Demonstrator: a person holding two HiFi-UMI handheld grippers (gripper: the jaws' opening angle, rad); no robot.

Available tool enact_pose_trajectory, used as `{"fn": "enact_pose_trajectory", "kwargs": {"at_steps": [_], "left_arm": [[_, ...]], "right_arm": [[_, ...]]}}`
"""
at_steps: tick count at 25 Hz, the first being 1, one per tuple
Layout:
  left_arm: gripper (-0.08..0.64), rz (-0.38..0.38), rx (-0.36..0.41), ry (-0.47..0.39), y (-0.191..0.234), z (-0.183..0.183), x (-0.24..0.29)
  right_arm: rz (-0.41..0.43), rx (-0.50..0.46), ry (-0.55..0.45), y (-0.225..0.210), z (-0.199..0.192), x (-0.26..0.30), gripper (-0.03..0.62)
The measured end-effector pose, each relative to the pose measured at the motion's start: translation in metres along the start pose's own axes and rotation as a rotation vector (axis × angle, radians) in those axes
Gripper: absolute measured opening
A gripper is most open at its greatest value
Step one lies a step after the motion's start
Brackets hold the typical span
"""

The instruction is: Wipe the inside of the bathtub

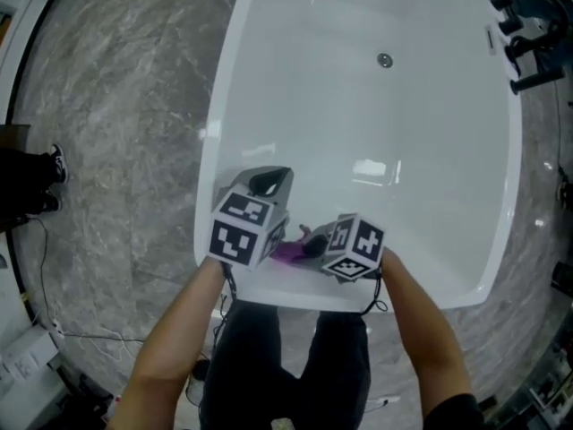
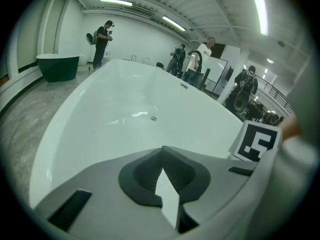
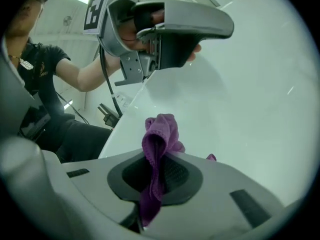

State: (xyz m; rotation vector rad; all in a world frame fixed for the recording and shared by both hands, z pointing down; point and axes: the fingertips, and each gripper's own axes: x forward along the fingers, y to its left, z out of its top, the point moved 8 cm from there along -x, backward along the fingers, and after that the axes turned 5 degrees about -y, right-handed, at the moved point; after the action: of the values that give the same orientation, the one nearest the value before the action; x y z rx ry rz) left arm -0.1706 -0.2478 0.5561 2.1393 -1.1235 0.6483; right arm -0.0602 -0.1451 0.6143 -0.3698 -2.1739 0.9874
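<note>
The white bathtub [image 1: 358, 141] lies below me, its drain [image 1: 384, 59] toward the far end. My right gripper [image 1: 312, 243] hangs just inside the near rim, shut on a purple cloth [image 1: 288, 252]. In the right gripper view the cloth [image 3: 160, 131] bunches up out of the shut right gripper [image 3: 157, 164] close to the tub's inner wall [image 3: 250, 94]. My left gripper [image 1: 269, 183] hovers over the tub's near left side, shut with nothing in it. The left gripper view looks along the tub [image 2: 125, 109] past the left gripper [image 2: 162, 156]. The right gripper view also catches the left gripper [image 3: 170, 29] above.
Grey marble floor [image 1: 116, 106] surrounds the tub. Black tap fittings [image 1: 528, 34] stand at the far right rim. Someone's shoes [image 1: 49, 182] are at the left, cables [image 1: 54, 330] on the floor. Several people and a dark green tub [image 2: 59, 66] are beyond the far end.
</note>
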Motion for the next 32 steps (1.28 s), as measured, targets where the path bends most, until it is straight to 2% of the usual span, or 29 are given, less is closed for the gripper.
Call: {"fn": "enact_pose_trajectory", "kwargs": {"at_steps": [3, 6, 15, 22, 24, 26, 32], "left_arm": [[0.006, -0.015, -0.026, 0.008, 0.004, 0.000, 0.022], [0.006, -0.005, -0.038, 0.018, 0.010, -0.007, 0.042], [0.006, -0.005, 0.015, 0.085, 0.018, -0.036, 0.101], [0.006, 0.021, 0.017, 0.132, 0.020, -0.045, 0.134], [0.006, 0.029, 0.004, 0.141, 0.023, -0.052, 0.134], [0.006, 0.034, -0.008, 0.158, 0.022, -0.058, 0.132], [0.006, 0.016, -0.041, 0.145, 0.009, -0.060, 0.121]], "right_arm": [[-0.007, 0.021, 0.016, -0.020, -0.008, 0.001, 0.034], [-0.059, 0.029, 0.043, -0.048, -0.020, 0.004, 0.034], [-0.205, 0.112, 0.066, -0.143, -0.059, 0.016, 0.034], [-0.314, 0.145, 0.124, -0.204, -0.085, 0.014, 0.035], [-0.277, 0.148, 0.125, -0.201, -0.082, 0.017, 0.034], [-0.204, 0.158, 0.108, -0.188, -0.080, 0.016, 0.034], [-0.076, 0.117, 0.077, -0.122, -0.088, -0.021, 0.034]]}}
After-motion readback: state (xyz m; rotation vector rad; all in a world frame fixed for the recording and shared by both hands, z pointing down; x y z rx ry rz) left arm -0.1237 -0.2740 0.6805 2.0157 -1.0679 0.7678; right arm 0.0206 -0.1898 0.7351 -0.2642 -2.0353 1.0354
